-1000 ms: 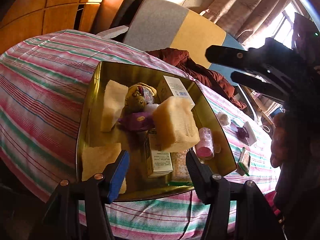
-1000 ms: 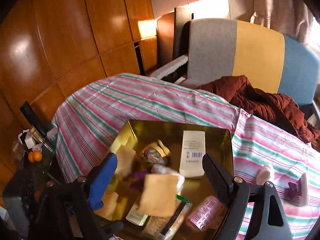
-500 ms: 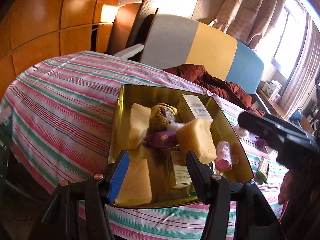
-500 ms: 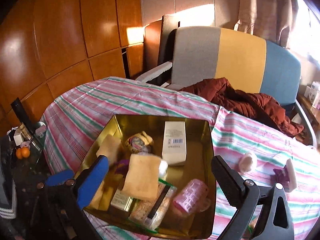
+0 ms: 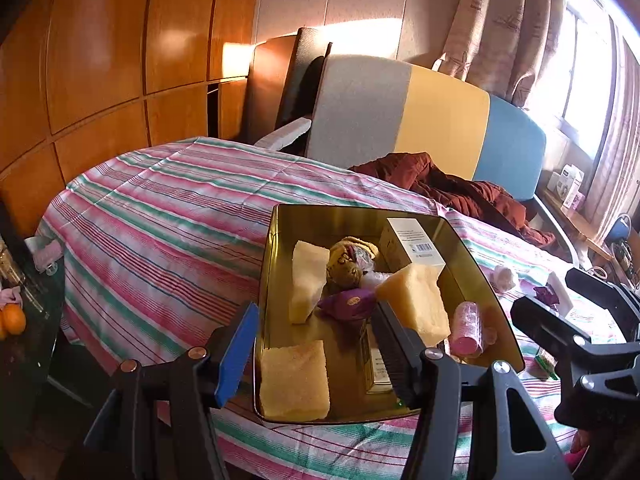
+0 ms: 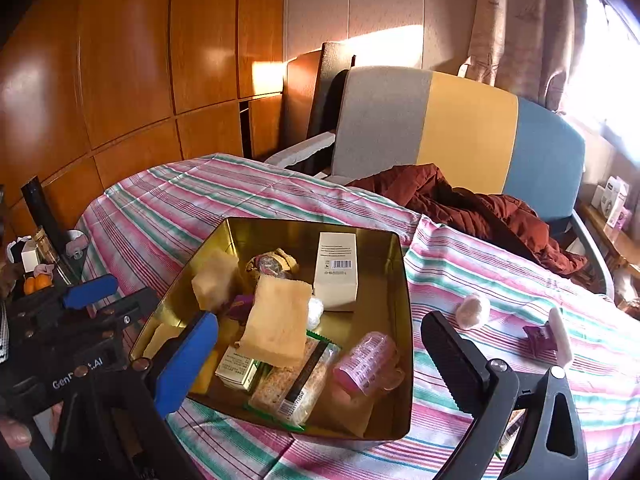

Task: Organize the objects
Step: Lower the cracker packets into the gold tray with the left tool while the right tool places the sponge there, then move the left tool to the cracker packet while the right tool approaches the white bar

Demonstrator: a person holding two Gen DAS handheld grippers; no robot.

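With both tongs, right (image 6: 320,364) and left (image 5: 316,344), gaping empty over the filled gold tin (image 6: 404,280), gathering continues; next seems the white lump (image 6: 474,306) just right of it.

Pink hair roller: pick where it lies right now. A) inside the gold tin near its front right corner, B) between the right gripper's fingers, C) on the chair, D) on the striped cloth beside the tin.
A: the pink hair roller lies on the floor of the gold tin, near its front right corner; the right gripper stands open and empty.
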